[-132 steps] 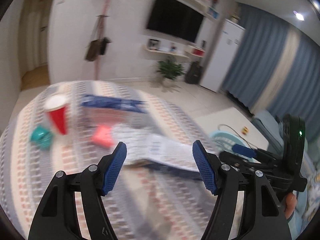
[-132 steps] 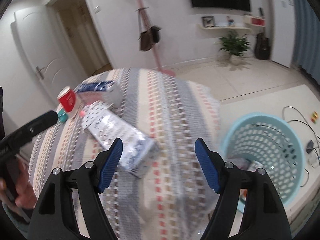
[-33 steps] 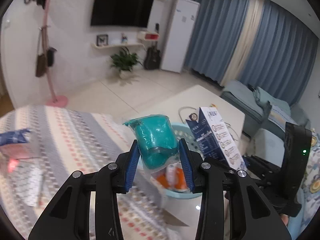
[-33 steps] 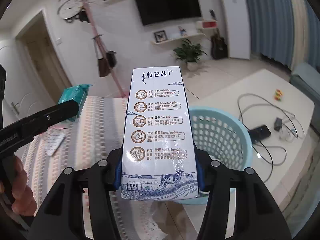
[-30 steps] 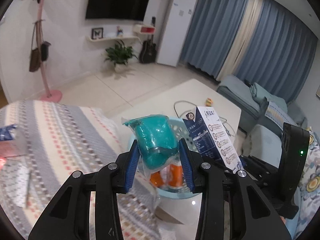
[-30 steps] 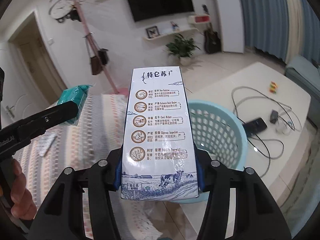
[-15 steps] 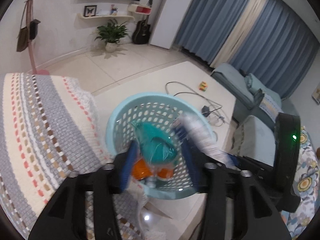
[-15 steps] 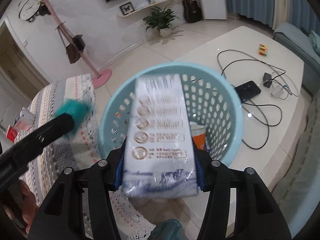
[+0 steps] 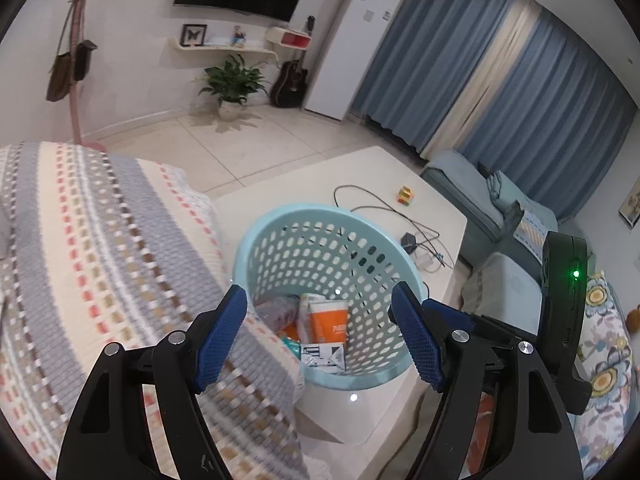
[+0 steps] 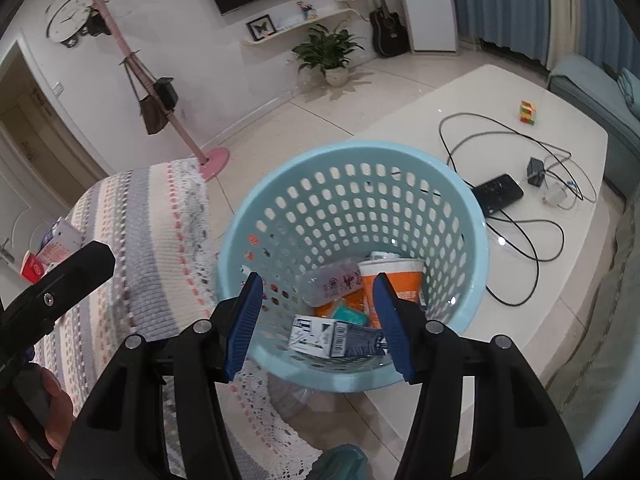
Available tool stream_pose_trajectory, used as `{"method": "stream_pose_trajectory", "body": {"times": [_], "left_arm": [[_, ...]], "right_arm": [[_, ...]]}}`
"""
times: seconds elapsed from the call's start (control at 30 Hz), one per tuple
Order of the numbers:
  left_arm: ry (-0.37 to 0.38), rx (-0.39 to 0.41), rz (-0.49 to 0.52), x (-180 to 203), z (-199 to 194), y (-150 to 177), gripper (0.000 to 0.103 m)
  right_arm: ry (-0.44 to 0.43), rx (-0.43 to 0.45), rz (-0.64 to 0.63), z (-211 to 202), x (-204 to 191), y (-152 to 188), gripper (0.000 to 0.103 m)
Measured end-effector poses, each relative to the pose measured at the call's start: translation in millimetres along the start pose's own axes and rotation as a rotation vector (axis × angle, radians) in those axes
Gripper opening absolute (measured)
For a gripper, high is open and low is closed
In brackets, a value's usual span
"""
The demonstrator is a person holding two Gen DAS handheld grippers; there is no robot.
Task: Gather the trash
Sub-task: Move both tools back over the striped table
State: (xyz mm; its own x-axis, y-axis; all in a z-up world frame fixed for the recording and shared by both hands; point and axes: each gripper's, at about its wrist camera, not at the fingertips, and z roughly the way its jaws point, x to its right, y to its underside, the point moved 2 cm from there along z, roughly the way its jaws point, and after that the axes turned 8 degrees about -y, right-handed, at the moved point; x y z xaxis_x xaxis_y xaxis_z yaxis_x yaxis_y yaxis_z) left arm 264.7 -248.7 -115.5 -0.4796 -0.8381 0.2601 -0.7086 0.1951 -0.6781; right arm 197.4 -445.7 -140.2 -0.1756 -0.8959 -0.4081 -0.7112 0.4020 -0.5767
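A light blue perforated basket (image 9: 280, 220) (image 10: 472, 216) stands on the floor beside the cloth-covered table. In it lie the milk carton (image 10: 336, 338) (image 9: 324, 356), the teal packet (image 10: 349, 314), an orange cup (image 10: 390, 280) (image 9: 330, 322) and a clear plastic bottle (image 10: 332, 282). My left gripper (image 9: 320, 336) is open and empty above the basket's near rim. My right gripper (image 10: 320, 320) is open and empty, right over the basket. A red cup (image 10: 34, 274) and a flat package (image 10: 60, 240) lie on the table at far left.
The striped tablecloth (image 9: 92, 248) (image 10: 160, 232) covers the table left of the basket. A low white table (image 10: 520, 148) behind the basket carries cables, a phone (image 10: 498, 192) and a small colour cube (image 10: 528, 112). A pink coat stand (image 10: 172, 120) is beyond.
Both grippers opened over the basket. The teal packet dropped from the left one and the milk carton from the right one; both now lie in the basket.
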Motion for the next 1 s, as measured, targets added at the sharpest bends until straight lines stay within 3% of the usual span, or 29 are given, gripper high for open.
{"method": "stream_pose_trajectory", "body": {"times": [0.13,0.23,0.33,0.53,0.8,1.0], "left_arm": [[-0.008,0.04,-0.021,-10.3,-24.3,-0.1,0.073],[-0.007,0.067,-0.033,-18.5,-44.2,1.7,0.073],[0.048,0.075,-0.089,-33.5,-63.1,7.7,0.073],[0.004,0.137,-0.142,-69.1,-100.6,16.6,0.073],[-0.196,0.257,-0.227,-147.0,-168.9,20.8,0.073],[-0.347,0.293,-0.322,-227.6,-212.2,26.7,0.073]], "right_arm": [[-0.019,0.009,-0.02,-5.2,-15.2,-0.1,0.054],[-0.092,0.005,-0.026,-10.6,-30.6,-1.3,0.054],[-0.122,0.021,-0.094,-19.9,-59.0,-1.9,0.054],[-0.181,0.027,-0.2,-24.4,-116.0,-0.2,0.054],[-0.251,-0.013,-0.339,-0.9,-206.0,3.4,0.054],[-0.287,-0.065,-0.417,25.2,-270.1,13.4,0.054]]}}
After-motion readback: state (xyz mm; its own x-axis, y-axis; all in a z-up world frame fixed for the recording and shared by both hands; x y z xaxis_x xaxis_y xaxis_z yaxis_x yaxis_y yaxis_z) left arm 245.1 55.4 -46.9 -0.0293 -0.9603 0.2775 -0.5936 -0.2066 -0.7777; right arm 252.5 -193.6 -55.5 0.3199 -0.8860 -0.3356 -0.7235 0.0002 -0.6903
